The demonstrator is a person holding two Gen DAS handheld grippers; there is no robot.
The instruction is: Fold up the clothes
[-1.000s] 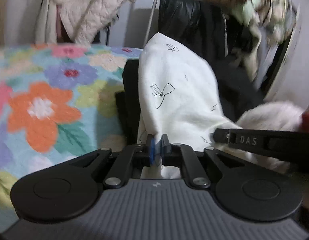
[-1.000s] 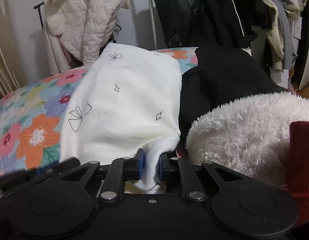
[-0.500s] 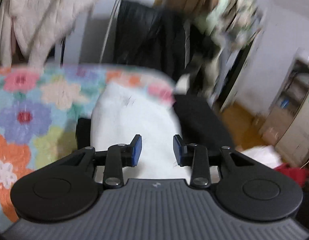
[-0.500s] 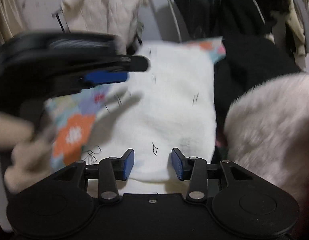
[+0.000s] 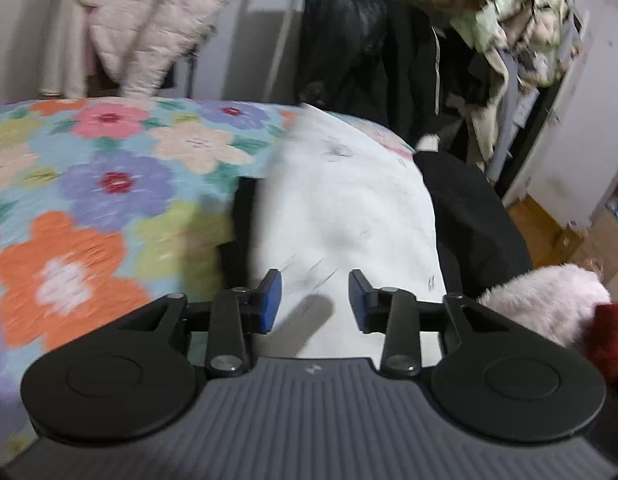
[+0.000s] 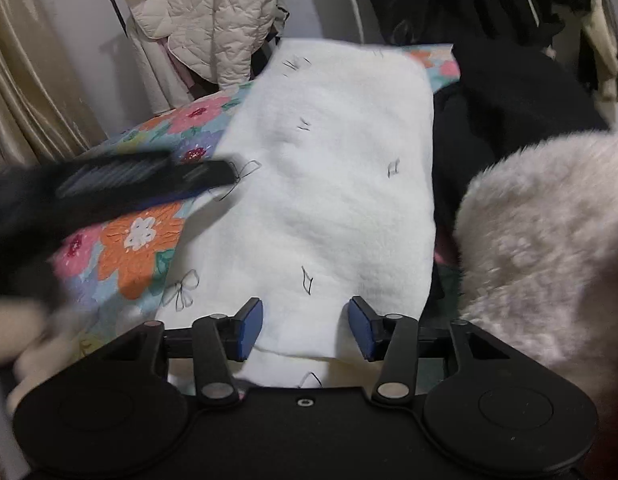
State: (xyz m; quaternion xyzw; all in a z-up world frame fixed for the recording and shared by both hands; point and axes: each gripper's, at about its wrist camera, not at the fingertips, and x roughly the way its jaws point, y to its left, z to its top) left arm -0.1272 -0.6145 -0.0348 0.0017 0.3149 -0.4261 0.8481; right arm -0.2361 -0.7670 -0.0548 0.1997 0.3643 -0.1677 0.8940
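Floral-printed bedspread, with orange, purple and pink flowers on pale blue, fills the left of the left wrist view. A cream quilted jacket hangs at the upper left. To its right, in the middle of the frame, lies the white fleece garment with small black bow drawings, flat on the bed and partly over a black garment that shows at both its sides. The left gripper hovers at the white garment's near edge, blue-padded jaws spread wide and holding nothing. A fluffy pale pink garment and a red fuzzy item sit at the lower right.

From the right wrist view, the left gripper appears as a blurred dark shape at mid left above the bedspread. The white garment runs up the centre. The right gripper stands at its near edge, jaws wide apart, gripping nothing. The black garment and fluffy garment lie to the right.
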